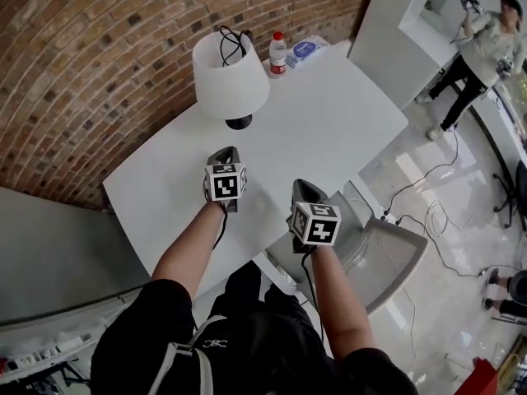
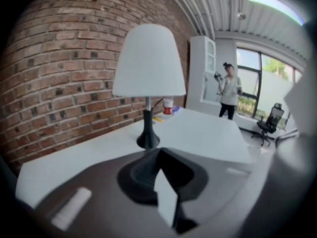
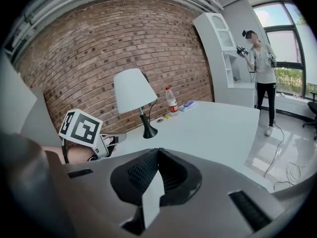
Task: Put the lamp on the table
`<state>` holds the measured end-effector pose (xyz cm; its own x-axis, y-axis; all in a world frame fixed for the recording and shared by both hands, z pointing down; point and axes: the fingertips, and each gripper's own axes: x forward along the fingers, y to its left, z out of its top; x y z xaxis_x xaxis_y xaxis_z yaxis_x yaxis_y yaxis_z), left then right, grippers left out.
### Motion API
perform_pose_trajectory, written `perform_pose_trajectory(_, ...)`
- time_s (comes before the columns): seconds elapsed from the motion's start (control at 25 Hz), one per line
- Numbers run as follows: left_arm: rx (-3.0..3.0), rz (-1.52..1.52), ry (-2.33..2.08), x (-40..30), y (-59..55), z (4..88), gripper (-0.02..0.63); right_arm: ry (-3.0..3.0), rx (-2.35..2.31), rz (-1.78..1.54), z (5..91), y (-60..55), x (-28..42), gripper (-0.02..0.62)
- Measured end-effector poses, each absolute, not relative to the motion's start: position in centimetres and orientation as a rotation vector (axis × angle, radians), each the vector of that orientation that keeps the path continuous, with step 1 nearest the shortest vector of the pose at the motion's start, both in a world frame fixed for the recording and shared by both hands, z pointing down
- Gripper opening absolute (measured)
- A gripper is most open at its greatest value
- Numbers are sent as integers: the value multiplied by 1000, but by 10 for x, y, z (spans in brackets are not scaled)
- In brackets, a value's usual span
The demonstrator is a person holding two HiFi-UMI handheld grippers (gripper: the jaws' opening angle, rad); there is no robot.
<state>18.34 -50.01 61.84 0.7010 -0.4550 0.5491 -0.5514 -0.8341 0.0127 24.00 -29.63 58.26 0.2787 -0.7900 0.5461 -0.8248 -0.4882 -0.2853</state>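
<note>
Head view: the lamp point(image 1: 230, 85) stands upright on the white tabletop point(image 1: 329, 130), upper middle of the frame, its dark round foot flat on the surface near the brick-wall edge.
Lamp axis: stem vertical, white shade on top, a black cord looping out behind the shade.
State, left claw point(image 1: 224, 153): clenched on nothing; in the left gripper view its jaws meet in a point, with bare tabletop beyond them.
State, right claw point(image 1: 306, 186): jaws likewise pressed together and empty in the right gripper view; it sits lower right of the lamp, over the tabletop's near edge, beside a grey chair point(image 1: 387, 253).
Key relation: in the head view the lamp lies straight above the left claw, apart from it, with bare tabletop between. In the left gripper view the foot shows just above and slightly left of the jaw tips. From the right claw it lies up and to the left, farther off.
Nearer hand: the left.
Other things: a red-capped bottle point(image 1: 278, 53) stands at the far corner, apart from the lamp; a person point(image 1: 482, 48) stands at upper right.
Task state: by my reading the lamp is already placed; neither claw touches it.
Next move, if any: the left claw would need to open before closing on the thin stem from the side; the broad shade probably makes the lamp easy to tip.
</note>
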Motion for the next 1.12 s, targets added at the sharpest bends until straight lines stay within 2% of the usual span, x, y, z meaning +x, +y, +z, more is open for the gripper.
perform_pose_trajectory(0.56,2725,727,-775,124,-368,494,2,-1826,2522,722,462,-289,209,-2)
perform_pose_trajectory(1.12,2846,623,-733,143,-362,440,3,-1816,2579,653,430,-294,222,-2)
